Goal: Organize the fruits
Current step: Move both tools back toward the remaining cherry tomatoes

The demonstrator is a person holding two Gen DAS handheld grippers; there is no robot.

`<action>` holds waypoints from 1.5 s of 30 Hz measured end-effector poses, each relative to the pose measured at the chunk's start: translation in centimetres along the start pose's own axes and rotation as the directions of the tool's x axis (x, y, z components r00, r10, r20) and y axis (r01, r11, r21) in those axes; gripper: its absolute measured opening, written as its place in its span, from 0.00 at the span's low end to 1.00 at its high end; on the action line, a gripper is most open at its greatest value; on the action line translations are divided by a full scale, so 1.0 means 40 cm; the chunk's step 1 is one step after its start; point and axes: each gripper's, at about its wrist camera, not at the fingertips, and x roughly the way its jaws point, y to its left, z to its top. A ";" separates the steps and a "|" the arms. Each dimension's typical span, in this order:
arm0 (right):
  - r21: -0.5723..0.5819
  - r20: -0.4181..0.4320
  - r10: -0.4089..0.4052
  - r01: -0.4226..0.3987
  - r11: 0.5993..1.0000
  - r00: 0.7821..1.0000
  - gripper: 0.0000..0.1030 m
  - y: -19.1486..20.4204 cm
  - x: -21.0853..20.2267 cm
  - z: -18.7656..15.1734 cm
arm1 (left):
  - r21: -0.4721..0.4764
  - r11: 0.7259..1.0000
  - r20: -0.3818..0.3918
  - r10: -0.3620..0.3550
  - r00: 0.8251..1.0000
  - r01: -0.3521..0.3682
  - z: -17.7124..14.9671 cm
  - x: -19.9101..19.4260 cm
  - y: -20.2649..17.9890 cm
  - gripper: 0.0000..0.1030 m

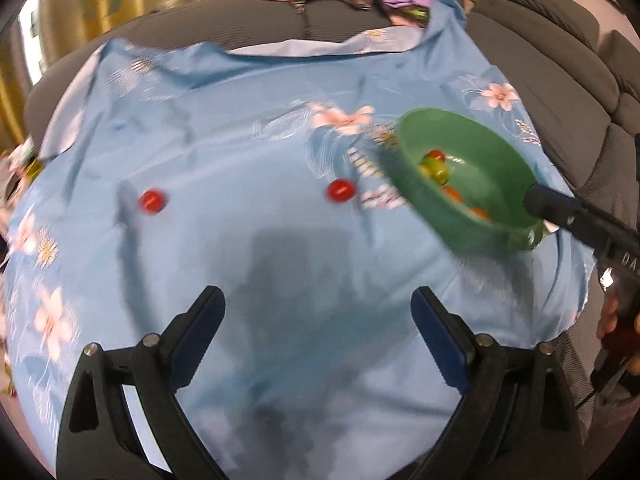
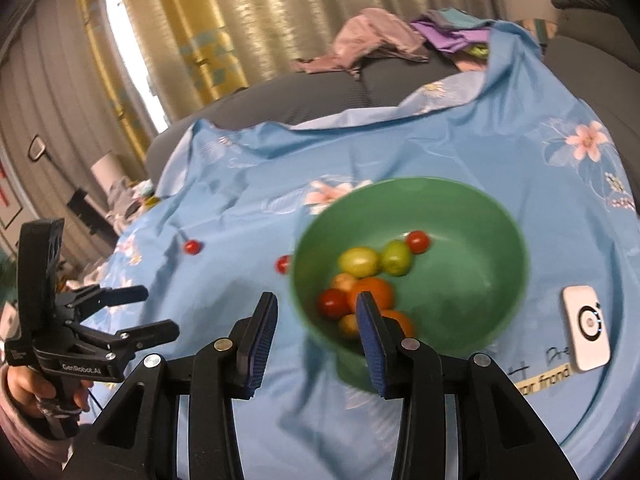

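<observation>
Two red cherry tomatoes (image 1: 152, 201) (image 1: 340, 191) lie loose on the blue flowered cloth (image 1: 240, 128). To their right stands a green bowl (image 2: 460, 216) holding several small fruits: oranges (image 2: 372, 294), green tomatoes (image 2: 360, 262) and red tomatoes (image 2: 418, 241). My left gripper (image 1: 320, 312) hangs open over bare cloth in front of the loose tomatoes, with nothing between its fingers. My right gripper (image 2: 316, 332) is at the bowl's near rim with its jaws apart. The rim shows in the gap, and neither pad presses on it. In the left wrist view one of its fingers (image 1: 560, 210) reaches over the bowl's edge.
A white device (image 2: 586, 328) lies on the cloth right of the bowl. The cloth covers a grey sofa (image 1: 560, 72). Crumpled clothes (image 2: 380, 40) are piled at the back. A hand (image 2: 36, 392) holds the left gripper's handle. Curtains hang behind.
</observation>
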 end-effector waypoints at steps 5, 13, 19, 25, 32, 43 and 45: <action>-0.036 -0.020 0.049 -0.050 0.998 0.999 0.40 0.080 0.009 -0.014 | -0.080 0.996 0.012 -0.038 0.999 0.039 -0.059 -0.057 0.052 0.92; -0.112 -0.085 0.117 -0.126 0.986 0.990 0.40 0.205 0.053 -0.050 | -0.097 0.995 0.015 -0.035 0.999 0.036 -0.108 -0.093 0.082 0.92; -0.135 -0.122 0.107 -0.124 0.983 0.987 0.40 0.235 0.088 -0.065 | -0.142 0.989 0.013 -0.034 0.999 0.035 -0.129 -0.084 0.123 0.92; -0.118 -0.148 0.091 -0.109 0.987 0.985 0.40 0.230 0.129 -0.073 | -0.160 0.987 -0.017 -0.027 0.999 0.024 -0.130 -0.055 0.154 0.94; -0.122 -0.188 0.078 -0.102 0.987 0.979 0.40 0.219 0.182 -0.072 | -0.174 0.984 -0.019 -0.035 0.999 0.031 -0.117 -0.023 0.175 0.94; -0.143 -0.219 0.004 -0.036 0.989 0.976 0.40 0.207 0.283 -0.034 | -0.155 0.987 0.023 -0.032 0.999 0.035 -0.071 0.012 0.229 0.94; -0.161 -0.215 -0.040 0.005 0.987 0.976 0.40 0.210 0.305 -0.018 | -0.160 0.986 0.030 -0.037 0.999 0.042 -0.067 0.019 0.242 0.94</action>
